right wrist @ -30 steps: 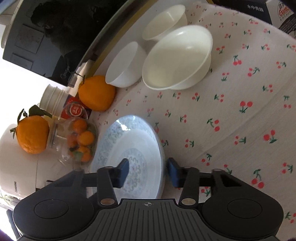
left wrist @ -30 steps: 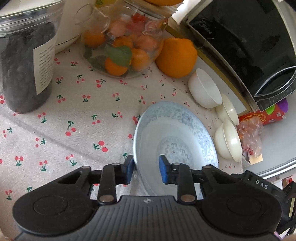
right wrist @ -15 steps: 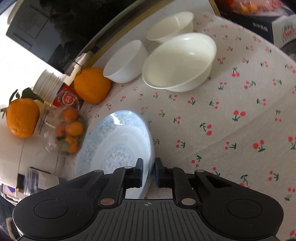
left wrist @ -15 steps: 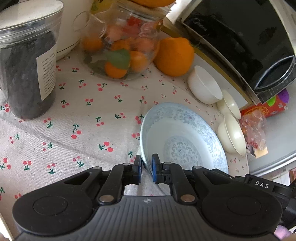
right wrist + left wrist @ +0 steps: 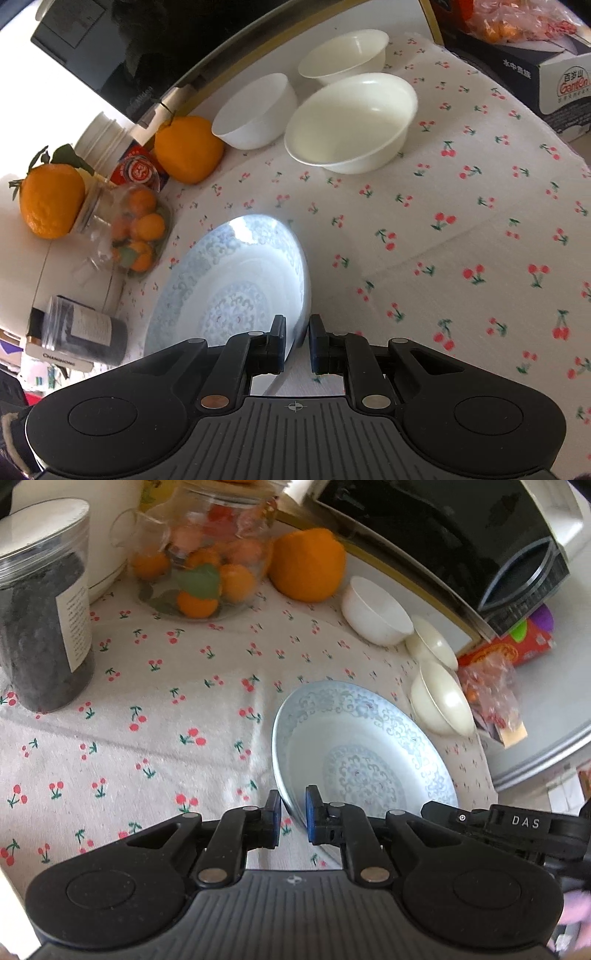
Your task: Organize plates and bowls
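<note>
Two grippers pinch the same blue-patterned plate from opposite sides: the left gripper has its blue-padded fingers closed on the plate's near-left rim, and the right gripper is clamped on the rim at the plate's right edge. The plate sits over the cherry-print tablecloth, tilted rather than flat. Beyond it, three bowls stand near the black appliance: a small white bowl, a large cream bowl just beside it, and another cream bowl behind. A big orange lies next to the white bowl, close to a glass jar of small oranges. A clear canister of dark contents stands well apart at the left.
</note>
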Motion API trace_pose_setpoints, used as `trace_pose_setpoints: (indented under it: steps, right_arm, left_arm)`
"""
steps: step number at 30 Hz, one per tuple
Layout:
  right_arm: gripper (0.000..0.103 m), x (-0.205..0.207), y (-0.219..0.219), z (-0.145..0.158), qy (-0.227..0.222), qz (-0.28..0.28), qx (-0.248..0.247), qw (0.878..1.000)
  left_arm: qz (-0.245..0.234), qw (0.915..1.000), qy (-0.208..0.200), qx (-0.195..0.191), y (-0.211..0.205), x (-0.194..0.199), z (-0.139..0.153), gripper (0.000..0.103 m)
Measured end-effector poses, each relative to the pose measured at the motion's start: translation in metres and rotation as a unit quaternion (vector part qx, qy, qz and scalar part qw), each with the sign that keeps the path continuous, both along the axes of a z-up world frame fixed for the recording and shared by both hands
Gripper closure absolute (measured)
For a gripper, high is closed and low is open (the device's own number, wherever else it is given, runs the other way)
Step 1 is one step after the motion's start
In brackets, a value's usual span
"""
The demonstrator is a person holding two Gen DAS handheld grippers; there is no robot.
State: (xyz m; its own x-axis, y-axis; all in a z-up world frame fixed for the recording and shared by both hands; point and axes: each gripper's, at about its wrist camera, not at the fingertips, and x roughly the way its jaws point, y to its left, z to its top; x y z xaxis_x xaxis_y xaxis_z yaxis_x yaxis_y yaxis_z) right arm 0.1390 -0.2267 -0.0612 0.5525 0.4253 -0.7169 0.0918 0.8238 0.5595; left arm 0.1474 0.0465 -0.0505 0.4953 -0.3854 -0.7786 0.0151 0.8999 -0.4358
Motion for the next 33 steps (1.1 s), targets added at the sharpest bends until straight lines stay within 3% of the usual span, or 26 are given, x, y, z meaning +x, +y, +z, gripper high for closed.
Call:
trace_pose_setpoints:
  steps: [14, 33]
  right_arm:
    - [0.090, -0.008, -0.003, -0.010, 0.072, -0.002, -0.023, 0.997]
    - [0.087, -0.005, 0.000, -0.008, 0.076, 0.006, -0.036, 0.996]
  left_arm:
    - [-0.053, 0.9964, 0.024, 0.061, -0.021, -0.003, -0.006, 0.092]
    - [-0.047, 0.9963, 0.035, 0.063, -0.019, -0.002, -0.006, 0.087]
